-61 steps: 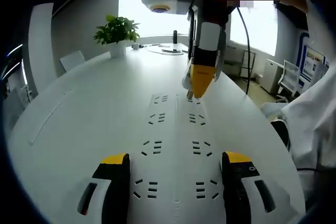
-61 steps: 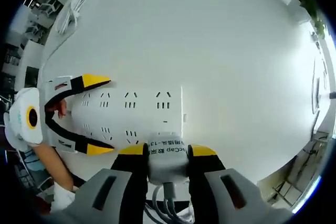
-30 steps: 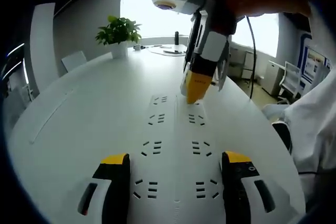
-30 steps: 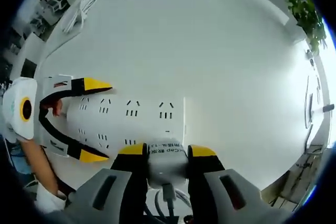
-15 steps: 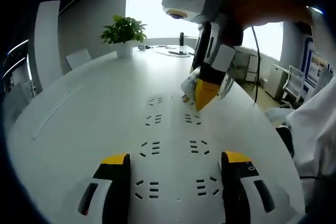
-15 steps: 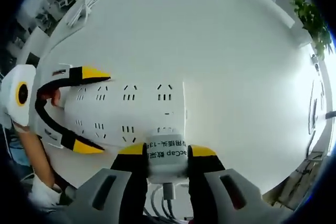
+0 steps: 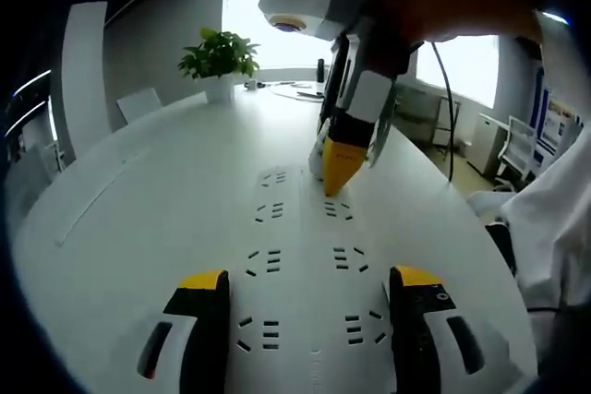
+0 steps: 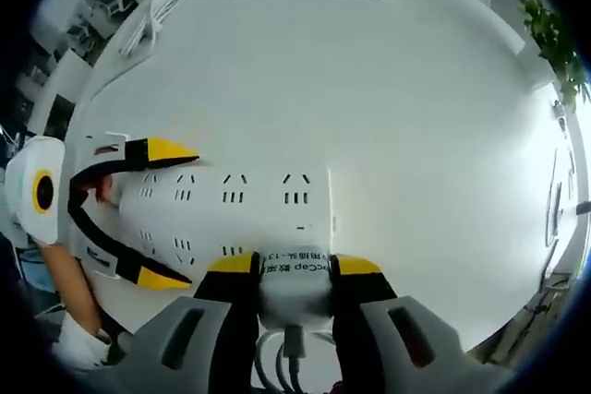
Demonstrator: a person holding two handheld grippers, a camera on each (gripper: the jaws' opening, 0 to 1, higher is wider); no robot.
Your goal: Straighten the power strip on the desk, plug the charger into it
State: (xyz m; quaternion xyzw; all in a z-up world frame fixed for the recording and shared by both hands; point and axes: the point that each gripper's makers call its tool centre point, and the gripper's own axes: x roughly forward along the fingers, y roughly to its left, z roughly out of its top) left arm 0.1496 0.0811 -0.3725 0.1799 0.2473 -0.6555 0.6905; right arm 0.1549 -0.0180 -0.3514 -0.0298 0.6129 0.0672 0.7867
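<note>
While my left gripper (image 7: 305, 320) straddles the near end of the power strip (image 8: 231, 214) on the desk (image 8: 388, 71), jaws spread along its edges, my right gripper (image 8: 294, 265) clenches the charger (image 8: 294, 288) over a far socket. I'd line the prongs up squarely, then press straight down while bracing the strip.

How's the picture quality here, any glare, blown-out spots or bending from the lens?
Left gripper view: the windows behind the right gripper are blown out white, and fisheye bending curves the desk edge. Right gripper view: even light; the white power strip barely separates from the white desk, and the charger label is sharp but cropped by the jaws.
</note>
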